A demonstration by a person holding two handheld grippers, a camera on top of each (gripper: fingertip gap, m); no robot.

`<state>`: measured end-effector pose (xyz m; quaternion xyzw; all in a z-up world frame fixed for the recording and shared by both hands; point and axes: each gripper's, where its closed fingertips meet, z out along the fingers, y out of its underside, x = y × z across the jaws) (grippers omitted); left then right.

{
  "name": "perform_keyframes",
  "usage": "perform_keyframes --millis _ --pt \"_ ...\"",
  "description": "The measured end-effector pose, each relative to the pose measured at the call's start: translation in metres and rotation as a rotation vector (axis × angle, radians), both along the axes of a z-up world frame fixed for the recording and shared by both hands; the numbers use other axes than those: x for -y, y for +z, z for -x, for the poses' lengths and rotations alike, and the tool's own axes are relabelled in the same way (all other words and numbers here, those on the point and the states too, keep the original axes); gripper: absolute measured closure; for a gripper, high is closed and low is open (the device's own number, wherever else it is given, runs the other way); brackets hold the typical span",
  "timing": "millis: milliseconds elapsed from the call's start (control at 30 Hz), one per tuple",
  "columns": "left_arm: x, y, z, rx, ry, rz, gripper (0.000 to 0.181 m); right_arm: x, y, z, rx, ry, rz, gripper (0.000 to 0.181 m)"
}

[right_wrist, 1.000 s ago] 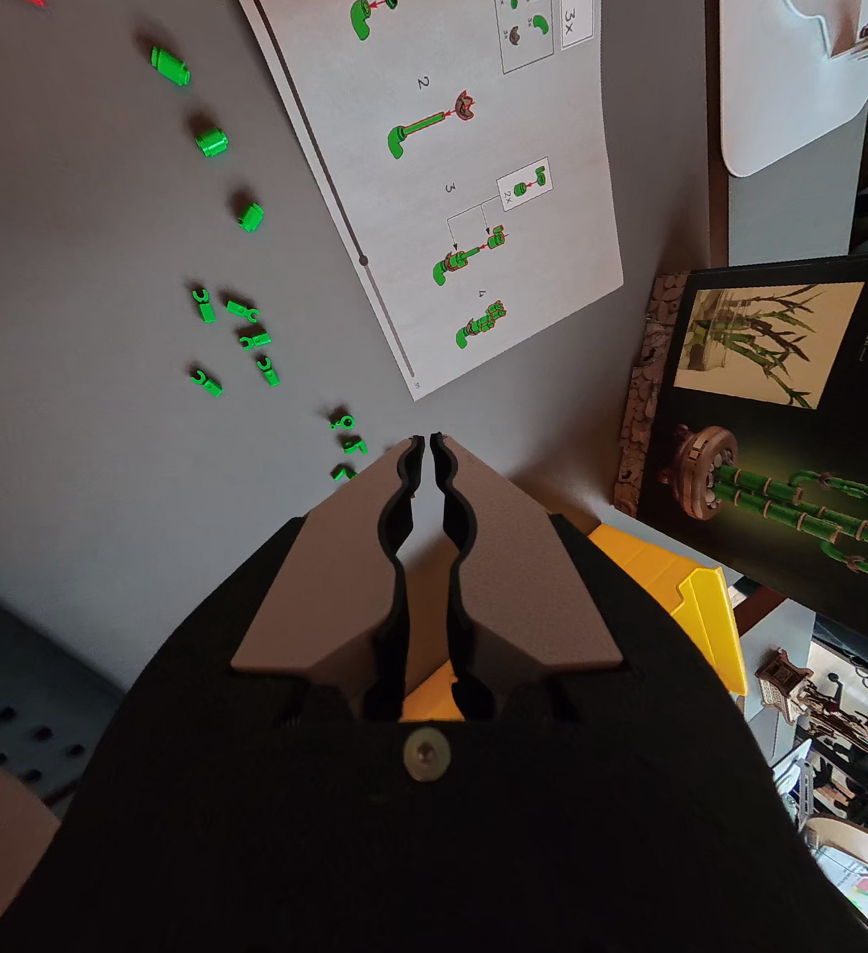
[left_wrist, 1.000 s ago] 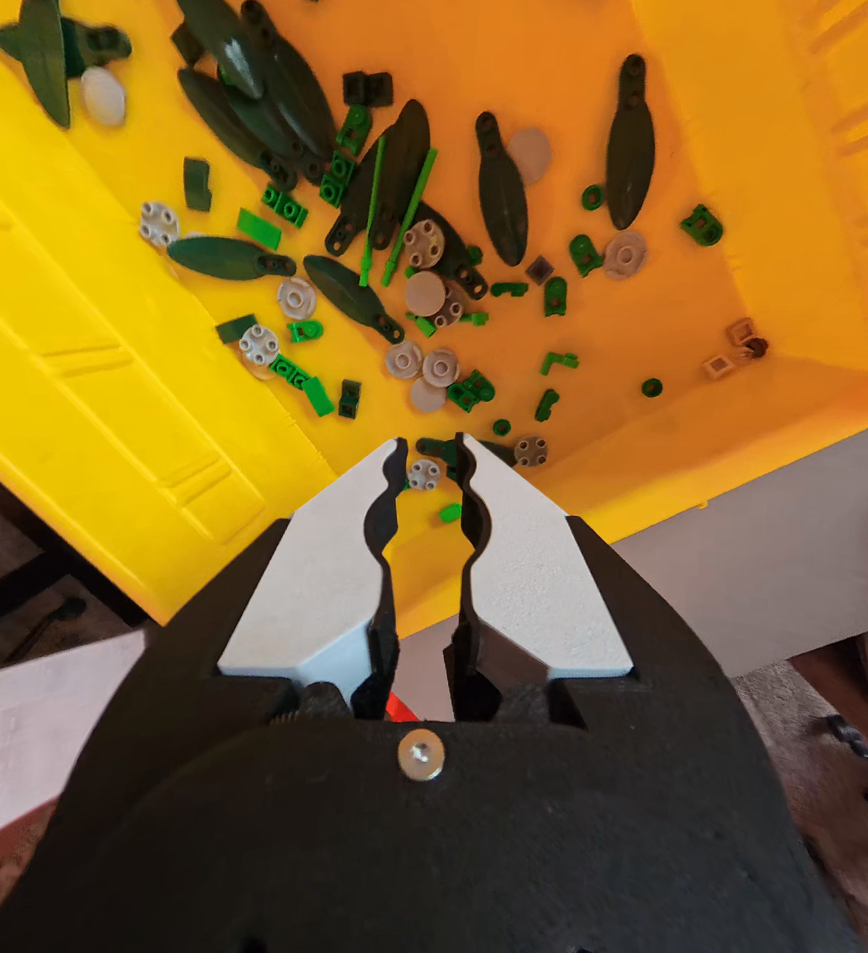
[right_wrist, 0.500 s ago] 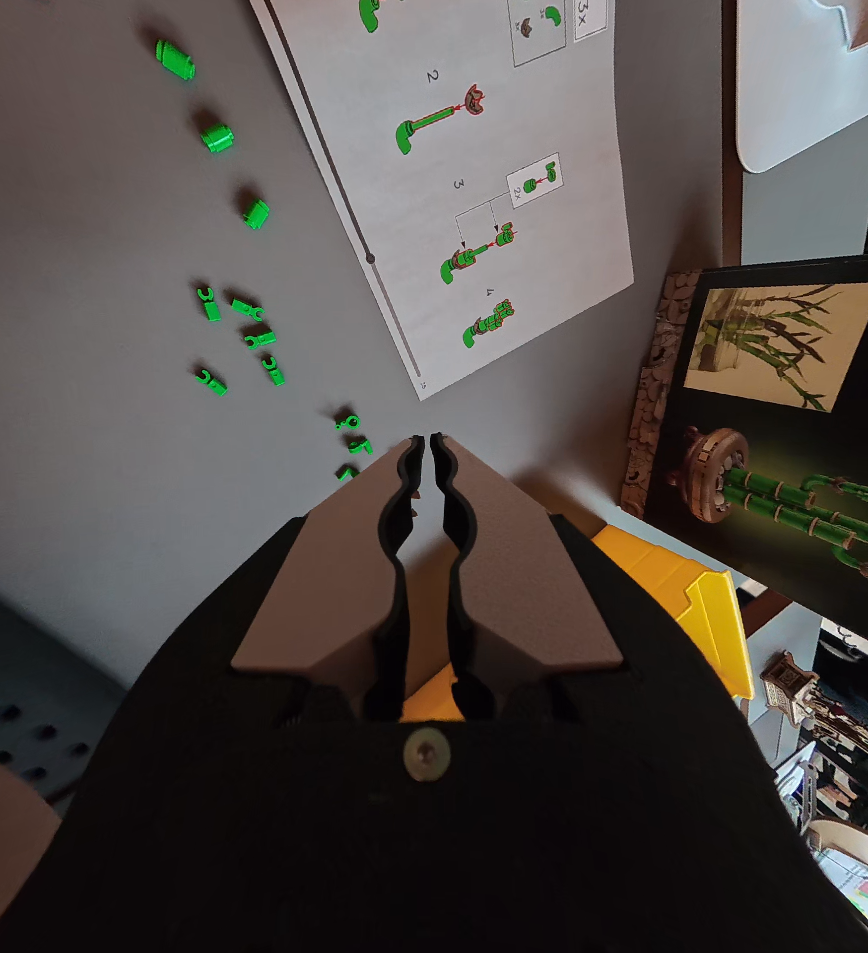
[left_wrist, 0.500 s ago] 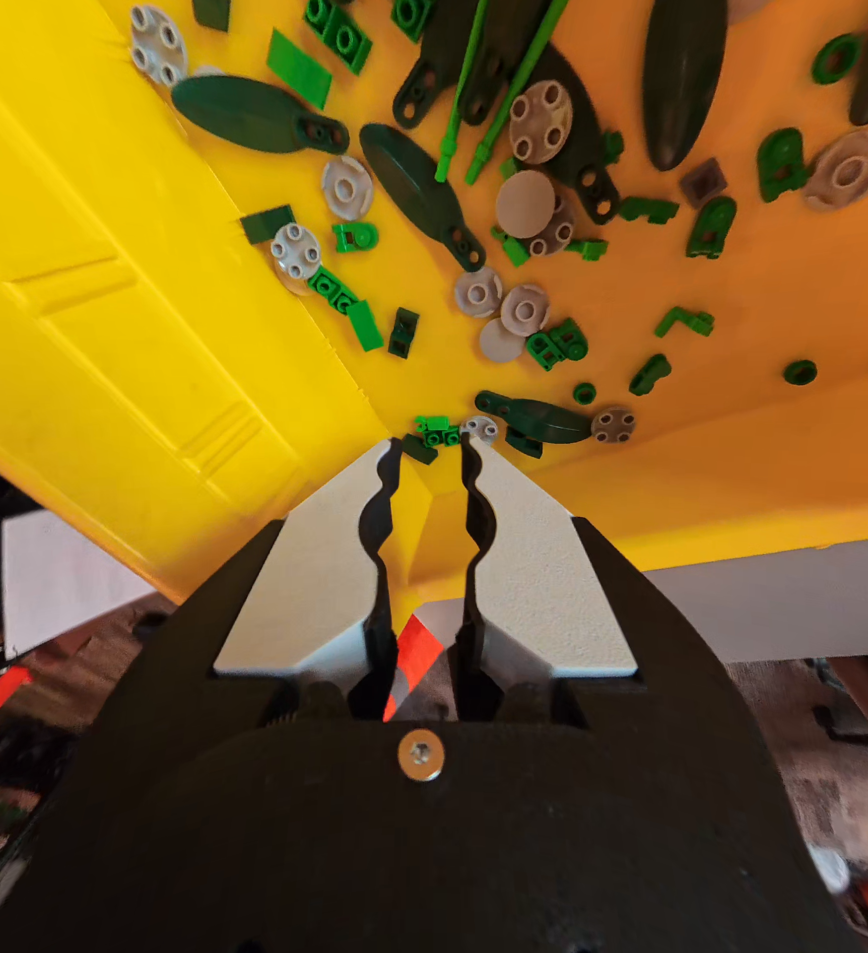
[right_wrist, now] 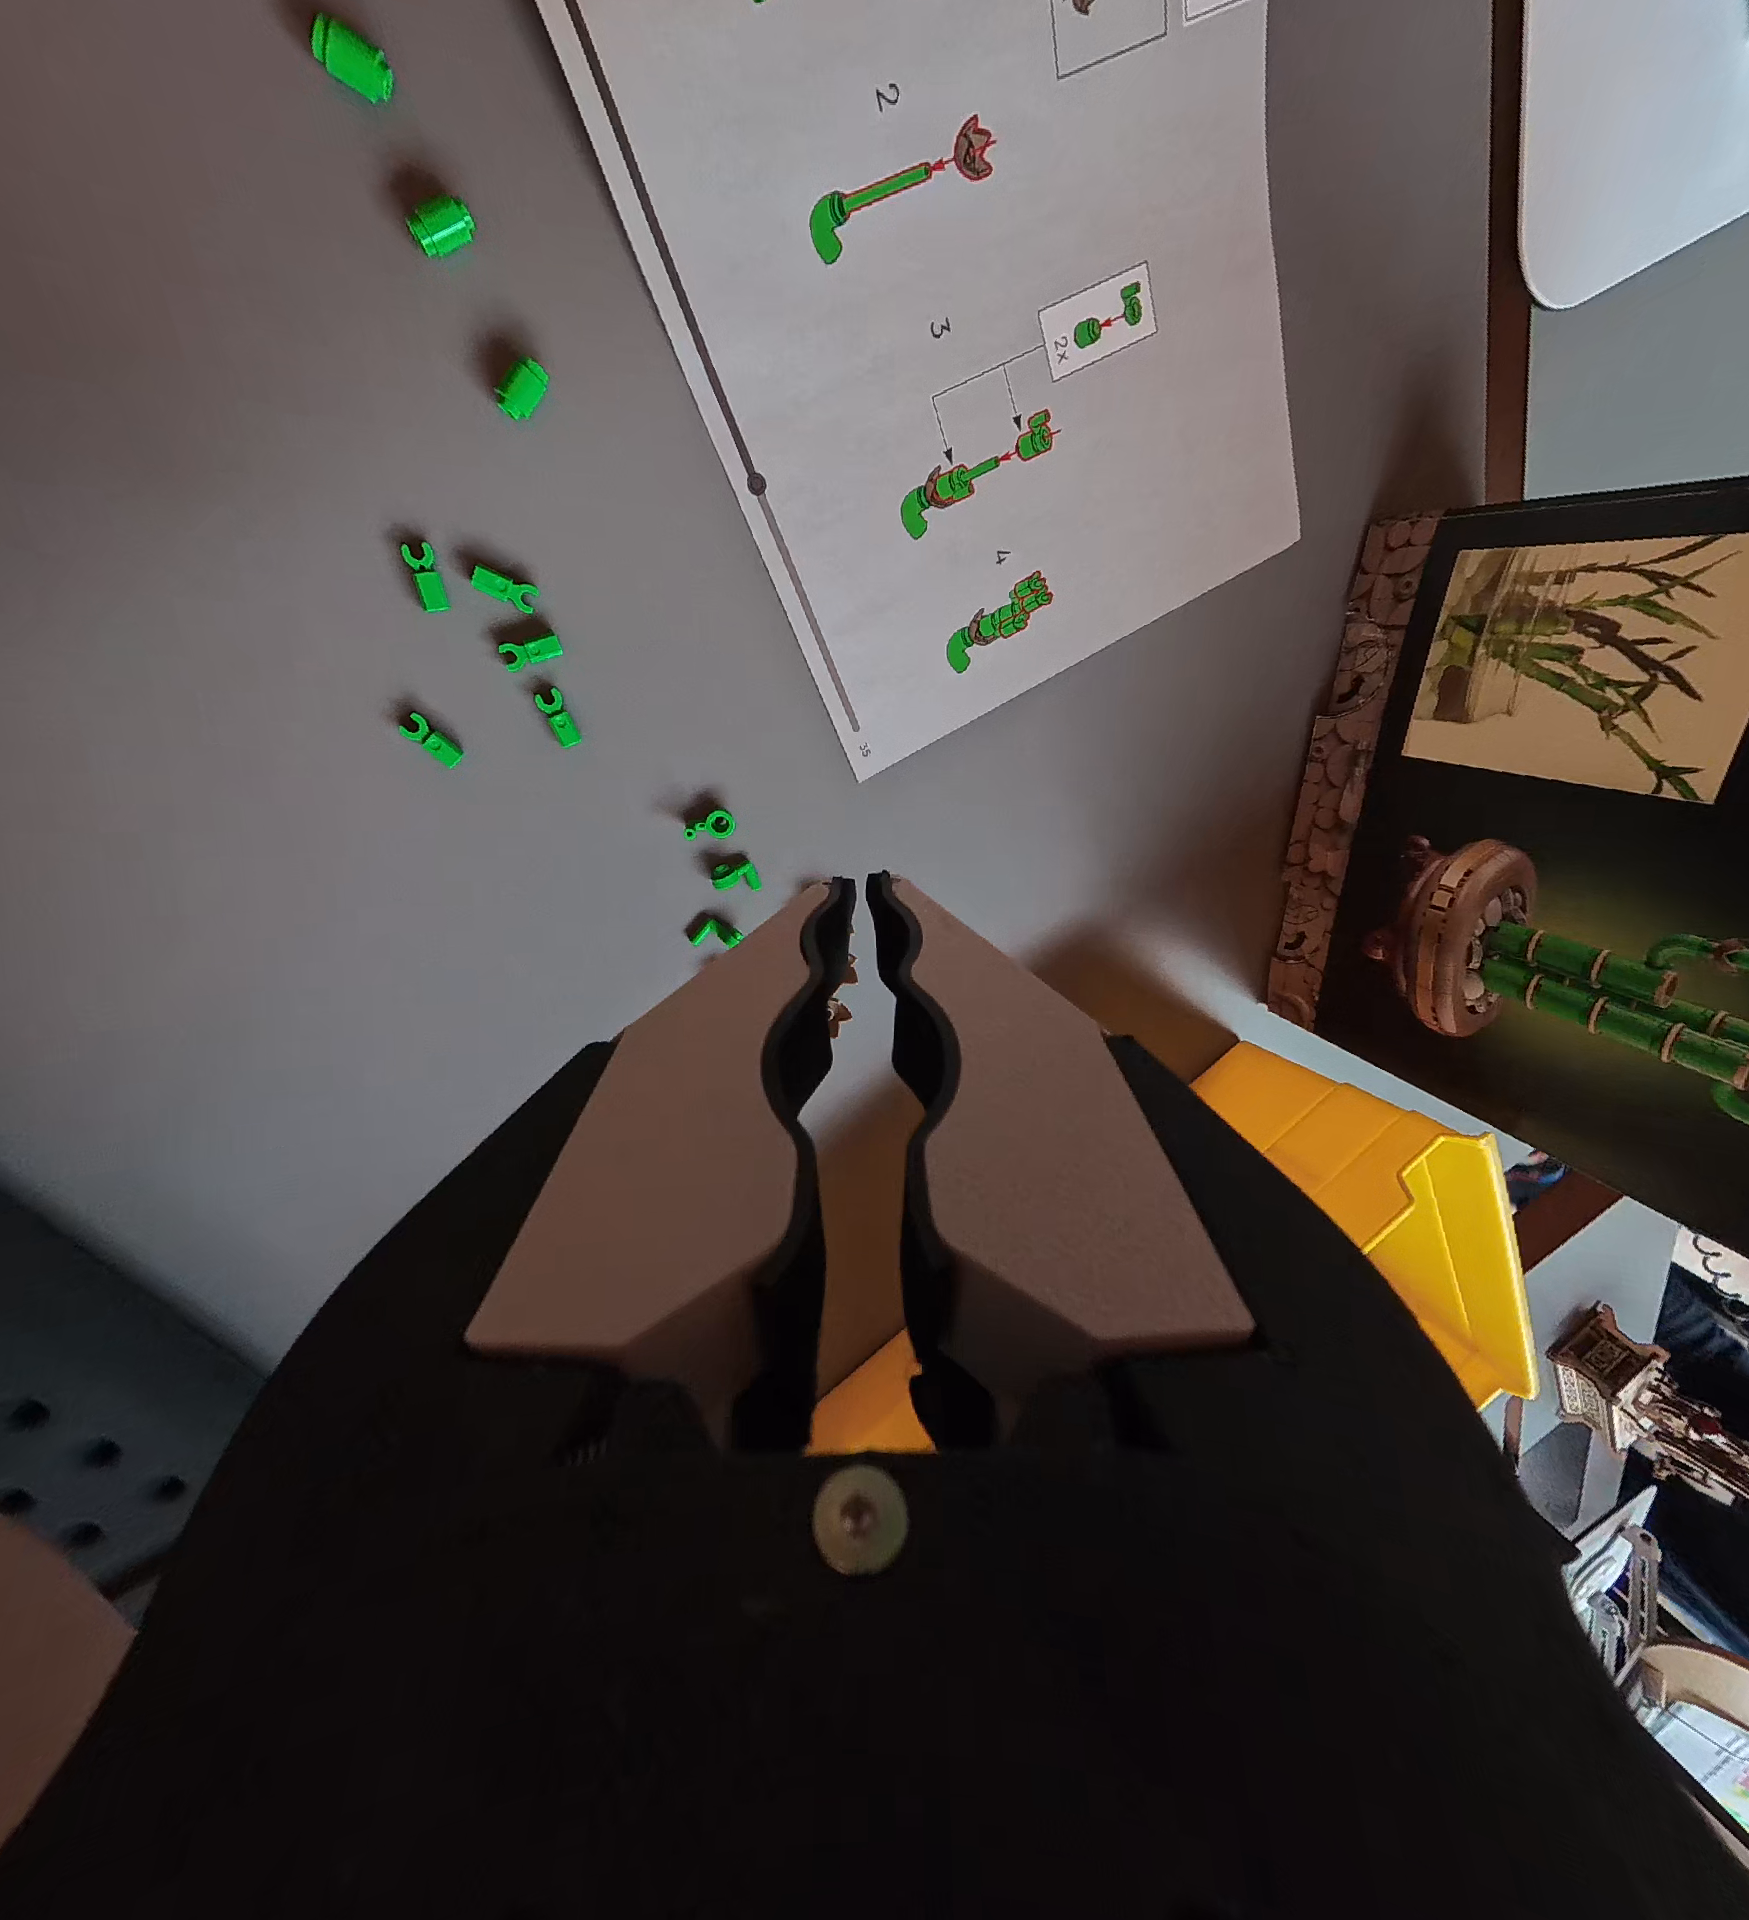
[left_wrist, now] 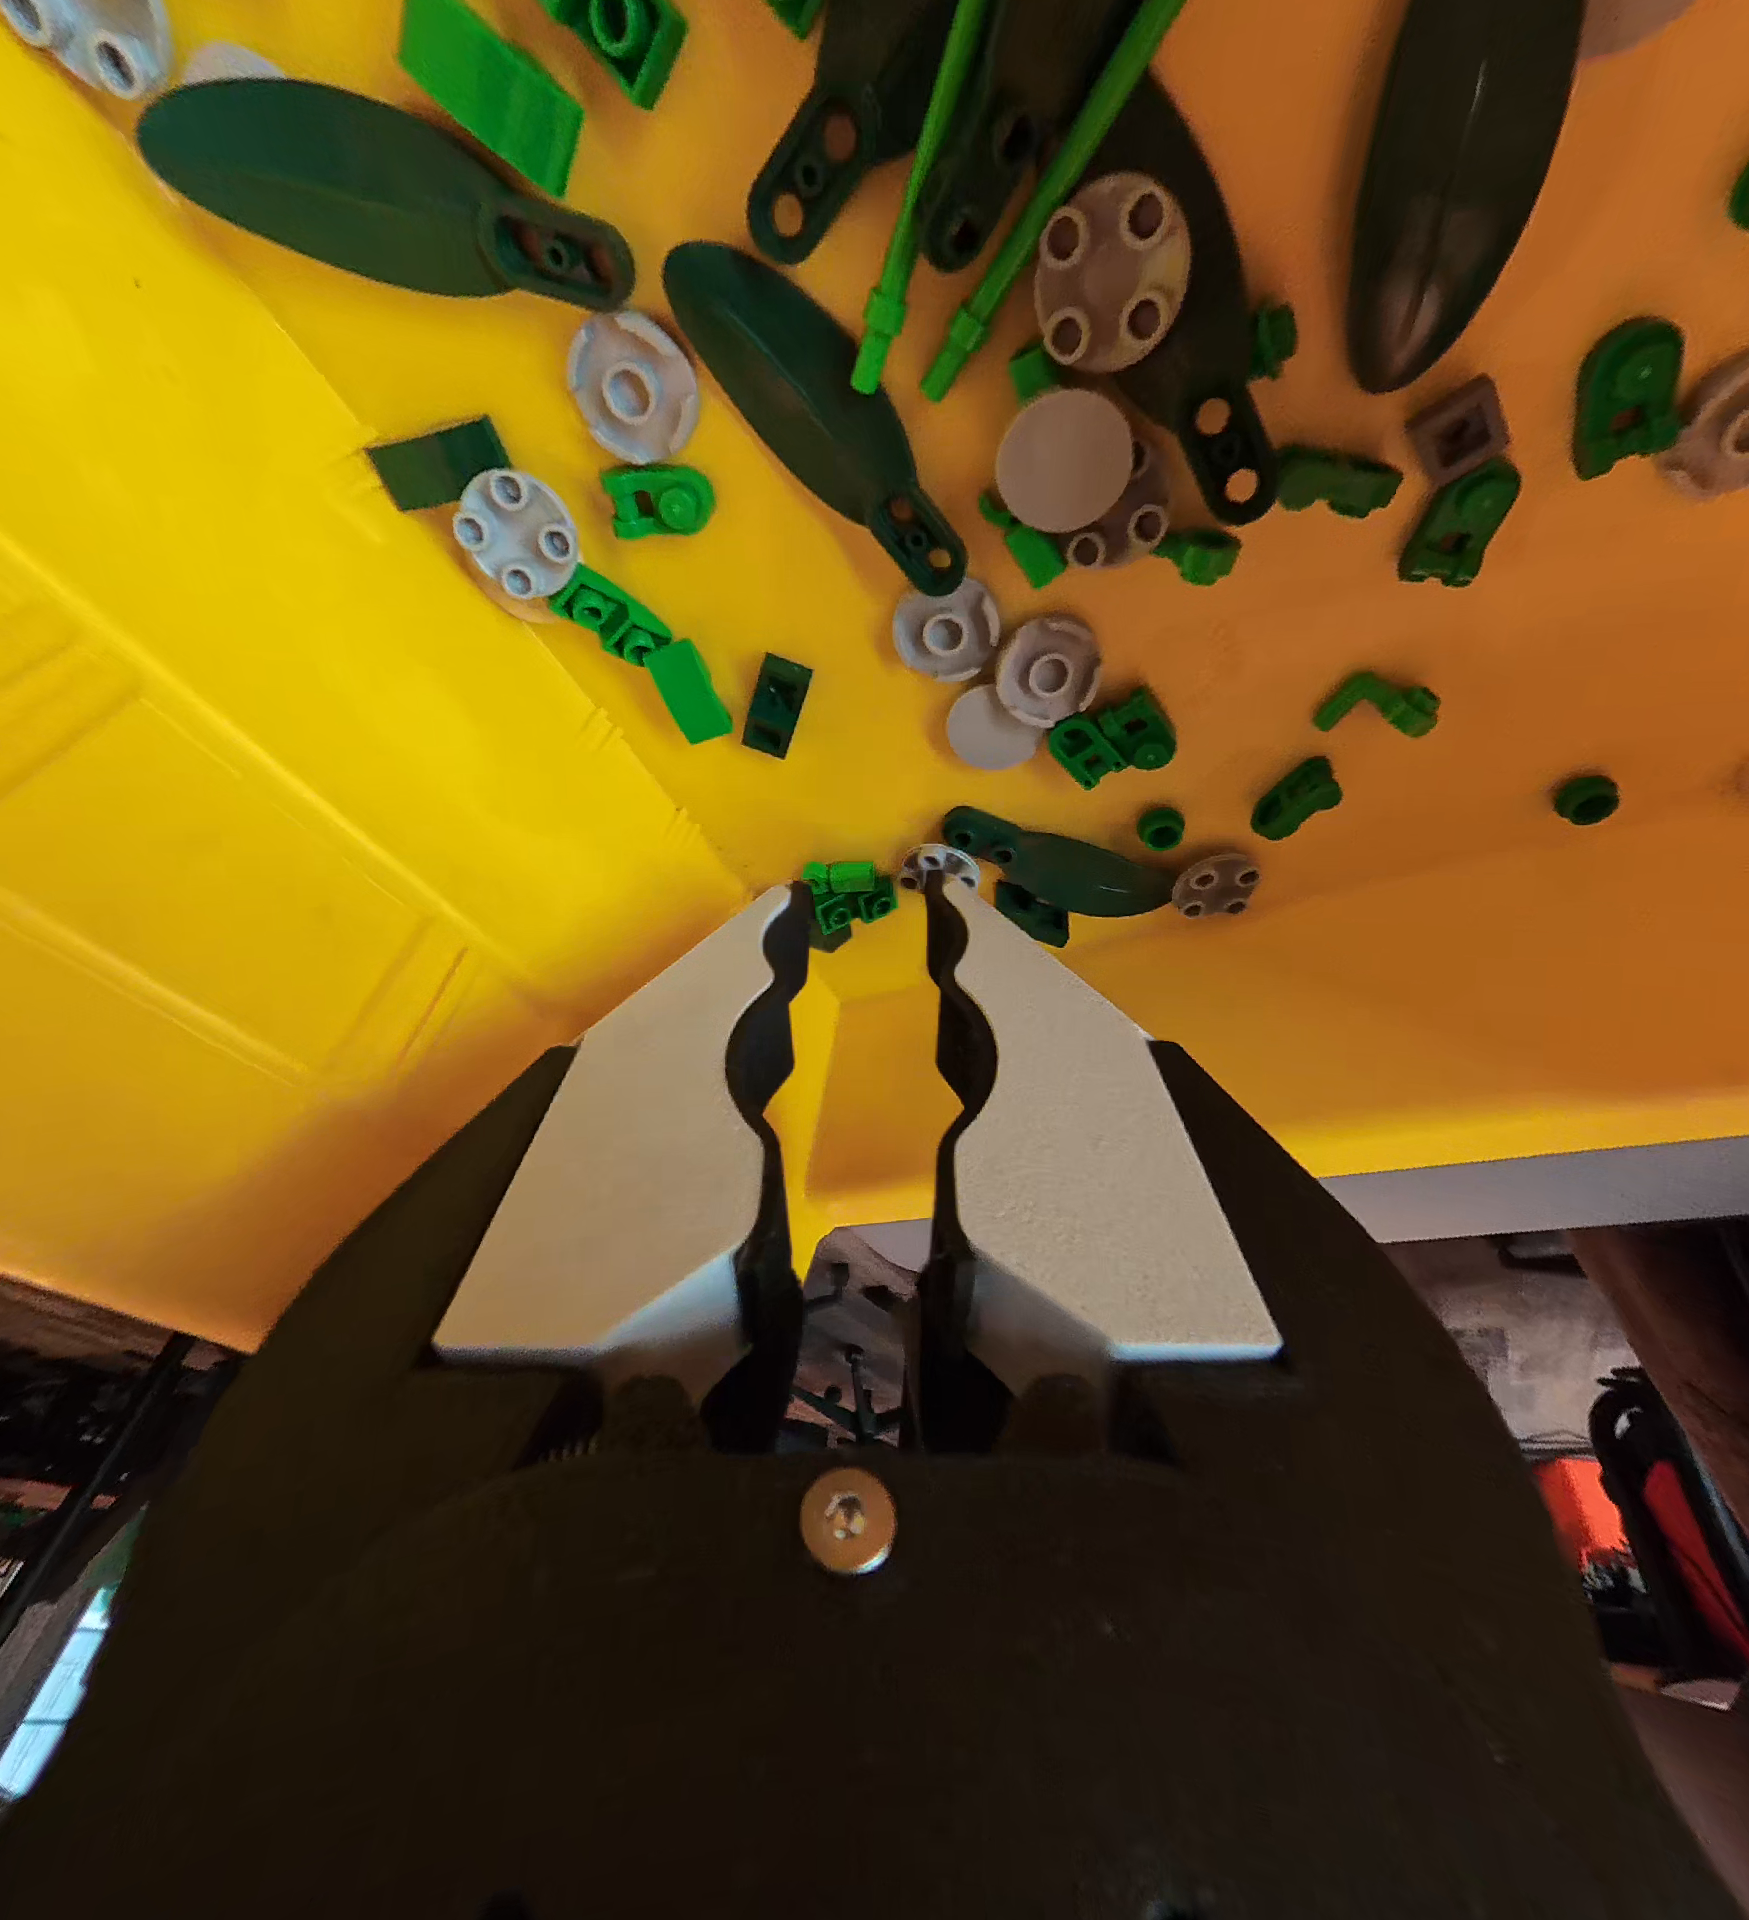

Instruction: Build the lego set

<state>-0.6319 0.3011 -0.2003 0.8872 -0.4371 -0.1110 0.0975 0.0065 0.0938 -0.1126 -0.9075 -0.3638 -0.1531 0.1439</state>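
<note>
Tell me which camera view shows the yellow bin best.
The left wrist view: it looks straight into the yellow bin, showing its floor, walls and the loose green and grey Lego pieces inside. The right wrist view catches only an outside corner of it, partly behind the right gripper.

A matte grey table (right_wrist: 174, 644) fills most of the right wrist view, lit softly from the right, with a dark perforated panel (right_wrist: 28, 1423) at its lower left edge. A white rounded tabletop (right_wrist: 1659, 156) stands beyond. Below the left view's pale table edge (left_wrist: 1576, 1195), the room is dim and cluttered
</note>
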Motion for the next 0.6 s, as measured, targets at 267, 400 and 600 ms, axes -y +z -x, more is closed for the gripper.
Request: perform_keyframes --millis 267,400,600 --pt "-0.0038 -0.0002 0.0027 0.0 0.012 0.0 0.163 0.0007 -0.0009 0.0002 0.0 0.003 0.006 0.178" --pt "-0.0026 -0.0008 0.0024 0.02 0.024 0.02 0.164 0.001 -0.0014 0.0012 -0.002 0.004 0.01 0.178" --pt "-0.0014 -0.0014 0.0009 0.049 0.022 0.044 0.167 0.0015 -0.0025 0.0033 -0.002 0.011 0.016 0.178"
